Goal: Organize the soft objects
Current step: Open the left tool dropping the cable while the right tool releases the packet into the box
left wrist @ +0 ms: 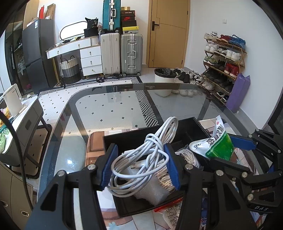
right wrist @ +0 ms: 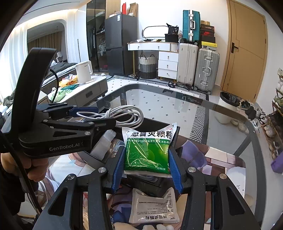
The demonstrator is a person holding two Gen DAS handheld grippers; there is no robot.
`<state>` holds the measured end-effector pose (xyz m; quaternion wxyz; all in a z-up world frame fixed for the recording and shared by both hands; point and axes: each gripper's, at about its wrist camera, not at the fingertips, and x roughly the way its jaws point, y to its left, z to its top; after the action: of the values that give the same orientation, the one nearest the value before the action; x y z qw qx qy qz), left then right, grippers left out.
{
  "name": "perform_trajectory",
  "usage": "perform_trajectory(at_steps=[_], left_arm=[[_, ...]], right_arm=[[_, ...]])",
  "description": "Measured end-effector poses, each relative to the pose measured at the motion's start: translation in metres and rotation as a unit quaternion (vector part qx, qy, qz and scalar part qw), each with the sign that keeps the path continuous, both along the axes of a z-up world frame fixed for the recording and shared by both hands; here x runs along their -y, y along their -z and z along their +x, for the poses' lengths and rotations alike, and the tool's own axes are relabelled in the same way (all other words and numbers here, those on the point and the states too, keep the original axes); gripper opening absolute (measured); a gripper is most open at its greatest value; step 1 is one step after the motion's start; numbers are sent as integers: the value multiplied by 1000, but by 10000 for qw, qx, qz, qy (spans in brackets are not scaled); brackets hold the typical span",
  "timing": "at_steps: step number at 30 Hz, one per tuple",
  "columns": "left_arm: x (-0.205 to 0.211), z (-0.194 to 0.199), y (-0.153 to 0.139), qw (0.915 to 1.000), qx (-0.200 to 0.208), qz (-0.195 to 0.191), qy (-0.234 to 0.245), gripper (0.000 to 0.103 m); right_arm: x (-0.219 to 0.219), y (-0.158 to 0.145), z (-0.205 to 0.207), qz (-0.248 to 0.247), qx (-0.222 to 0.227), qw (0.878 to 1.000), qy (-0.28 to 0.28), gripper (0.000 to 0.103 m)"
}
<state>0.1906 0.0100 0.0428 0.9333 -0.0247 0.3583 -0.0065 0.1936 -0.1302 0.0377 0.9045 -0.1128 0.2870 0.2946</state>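
Two soft loads over the black box (left wrist: 187,127): our left hand-held gripper (left wrist: 141,166) clamps the limp cable coil (left wrist: 155,141) mid-bundle; the right (right wrist: 146,164) pinches a light, slippery sachet (right wrist: 148,150) by its edges.

Two grippers are in view — the left gripper (left wrist: 141,164) and the right gripper (right wrist: 146,168). One bundle of white cable (left wrist: 150,155) and one green packet (right wrist: 147,150). One more packet, white and lying face down (right wrist: 153,207). One black box (left wrist: 187,129) on one glass table (left wrist: 106,109). Three suitcases stand by the wall — one teal (left wrist: 111,15), one white (left wrist: 110,53), one silver (left wrist: 131,54). One white bin (left wrist: 163,82), one kettle (right wrist: 83,72), one shoe rack (left wrist: 224,65), one door (left wrist: 168,33), one woven basket (left wrist: 69,69).
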Motion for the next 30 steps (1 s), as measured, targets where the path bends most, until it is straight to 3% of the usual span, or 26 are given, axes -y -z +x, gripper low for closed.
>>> perform_trajectory(at_steps=[30], left_arm=[[-1,10,16,9998,-165,71,52,51]], right_arm=[[-23,16,23,-371,13,9991,-218,47]])
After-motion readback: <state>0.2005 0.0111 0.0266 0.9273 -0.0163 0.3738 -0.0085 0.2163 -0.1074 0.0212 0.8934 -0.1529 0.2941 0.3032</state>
